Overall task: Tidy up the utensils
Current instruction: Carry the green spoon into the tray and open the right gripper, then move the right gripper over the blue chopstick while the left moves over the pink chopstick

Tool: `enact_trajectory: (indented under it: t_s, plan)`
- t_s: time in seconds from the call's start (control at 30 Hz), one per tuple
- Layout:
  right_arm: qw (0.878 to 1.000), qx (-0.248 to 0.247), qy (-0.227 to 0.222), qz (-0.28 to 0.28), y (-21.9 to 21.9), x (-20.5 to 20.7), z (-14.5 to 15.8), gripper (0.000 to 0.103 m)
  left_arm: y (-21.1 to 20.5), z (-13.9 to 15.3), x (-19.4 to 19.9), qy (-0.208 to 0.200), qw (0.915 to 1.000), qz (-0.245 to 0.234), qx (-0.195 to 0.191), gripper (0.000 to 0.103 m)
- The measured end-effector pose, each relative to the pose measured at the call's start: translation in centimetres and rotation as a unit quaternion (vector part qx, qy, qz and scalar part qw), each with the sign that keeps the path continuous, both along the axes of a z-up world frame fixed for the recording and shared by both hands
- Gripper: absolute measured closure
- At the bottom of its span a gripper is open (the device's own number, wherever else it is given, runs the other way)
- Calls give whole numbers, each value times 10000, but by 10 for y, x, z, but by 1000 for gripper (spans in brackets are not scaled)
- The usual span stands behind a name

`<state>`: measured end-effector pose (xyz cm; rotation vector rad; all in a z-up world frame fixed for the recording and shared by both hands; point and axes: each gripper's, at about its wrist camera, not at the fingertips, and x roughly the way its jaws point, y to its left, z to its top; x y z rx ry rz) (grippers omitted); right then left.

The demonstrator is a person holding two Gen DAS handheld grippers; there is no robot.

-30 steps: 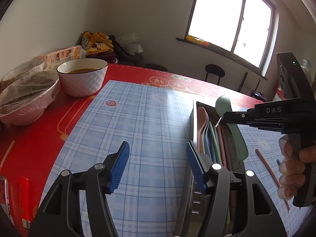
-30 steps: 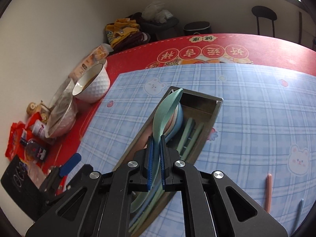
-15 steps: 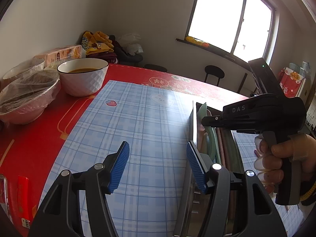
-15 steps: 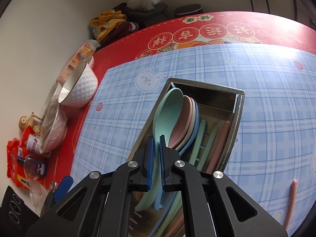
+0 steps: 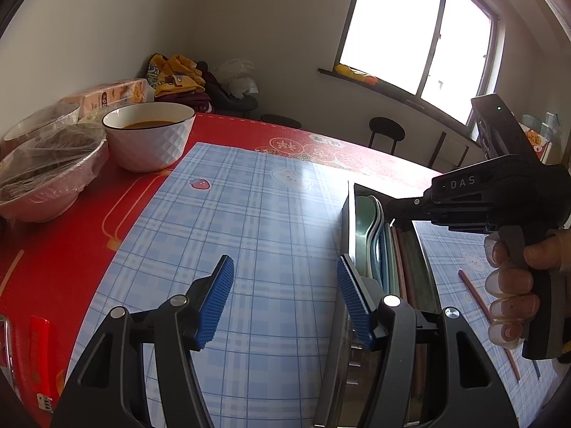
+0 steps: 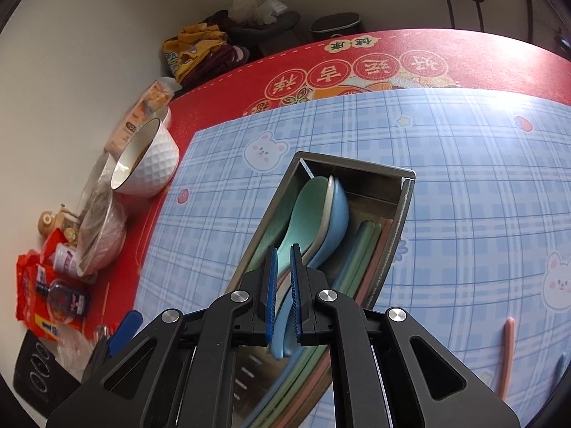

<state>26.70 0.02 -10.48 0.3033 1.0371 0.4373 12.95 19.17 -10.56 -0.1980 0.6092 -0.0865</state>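
A metal utensil tray [image 6: 403, 207] lies on the blue checked mat [image 6: 464, 185], with stacked spoons and several chopsticks in it. The green spoon [image 6: 307, 210] rests on top of the spoon stack, bowl toward the tray's far end. My right gripper [image 6: 282, 278] still pinches its handle, and its jaws are starting to open. In the left wrist view the right gripper [image 5: 392, 210] hovers over the tray [image 5: 348, 221]. My left gripper [image 5: 285, 296] is open and holds nothing, low over the mat beside the tray's left wall. A pink chopstick [image 6: 506, 353] lies loose on the mat.
A white bowl of soup [image 5: 150, 139] and a plastic-wrapped bowl [image 5: 46, 178] stand on the red tablecloth at the left. Snack packets and a small bottle [image 6: 64, 296] crowd the near-left corner. A second thin stick [image 6: 560, 367] lies beside the pink one.
The right gripper has brought the green spoon down from above the tray and laid it on the stacked spoons. The left gripper has stayed where it was.
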Motion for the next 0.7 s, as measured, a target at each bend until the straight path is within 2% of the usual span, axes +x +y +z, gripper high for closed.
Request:
enact_trajectory:
  t_s: [0.17, 0.33, 0.57, 0.7]
  plan:
    - [9990, -181, -411, 17, -23, -21, 21, 95, 0, 0, -1, -23, 10000, 5, -5, 44]
    - [9950, -509, -862, -53, -64, -50, 34, 95, -4, 1, 0, -17, 10000, -13, 96, 44]
    - [9927, -673, -964, -272, -130, -84, 27, 95, -16, 9, -2, 8, 9988, 60, 477, 44]
    - [9930, -711, -870, -363, -161, -96, 14, 95, -26, 26, -9, -16, 9988, 19, 485, 44]
